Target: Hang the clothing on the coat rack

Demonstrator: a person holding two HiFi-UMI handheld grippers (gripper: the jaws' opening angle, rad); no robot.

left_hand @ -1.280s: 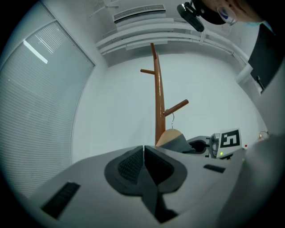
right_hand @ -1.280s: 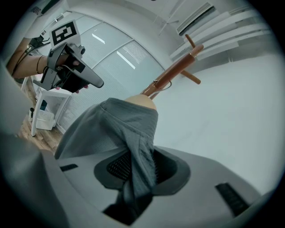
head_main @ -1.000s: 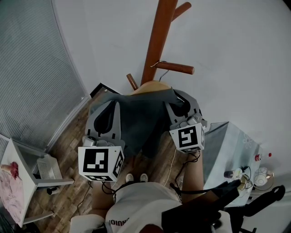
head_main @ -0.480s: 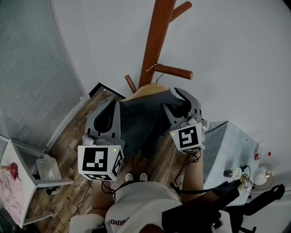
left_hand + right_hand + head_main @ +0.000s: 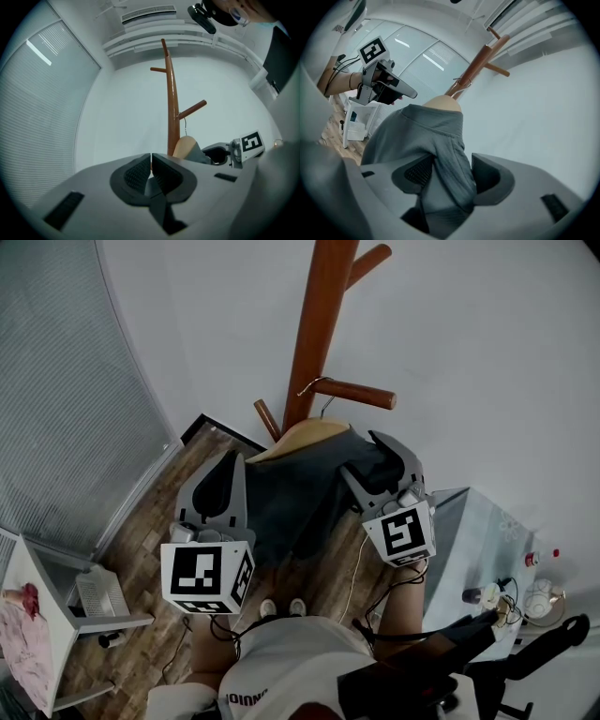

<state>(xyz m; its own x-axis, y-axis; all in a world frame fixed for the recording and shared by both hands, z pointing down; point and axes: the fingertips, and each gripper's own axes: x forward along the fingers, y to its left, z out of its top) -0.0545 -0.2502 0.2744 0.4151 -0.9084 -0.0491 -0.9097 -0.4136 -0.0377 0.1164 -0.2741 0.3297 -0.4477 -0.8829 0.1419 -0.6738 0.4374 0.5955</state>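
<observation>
A brown wooden coat rack (image 5: 314, 334) rises against the white wall. A wooden hanger (image 5: 305, 435) hangs by its wire hook over a side peg (image 5: 361, 393). A dark grey garment (image 5: 300, 493) is draped on the hanger. My right gripper (image 5: 361, 454) is at the garment's right shoulder. In the right gripper view its jaws (image 5: 452, 171) are opening, with a fold of the grey cloth (image 5: 445, 164) loose between them. My left gripper (image 5: 228, 460) is just left of the garment, and its jaws (image 5: 151, 164) are shut with nothing in them.
A window with blinds (image 5: 66, 381) fills the left side. A white shelf unit (image 5: 56, 615) with a pink cloth (image 5: 23, 652) stands at the lower left. A table with a pale blue cover (image 5: 469, 531) and small bottles is at the right. The person's feet are on the wood floor (image 5: 169, 493).
The right gripper's jaws have spread apart around the cloth and shifted slightly right. The left gripper has come off the garment's left edge. The hanger sits a little higher, by the peg.
</observation>
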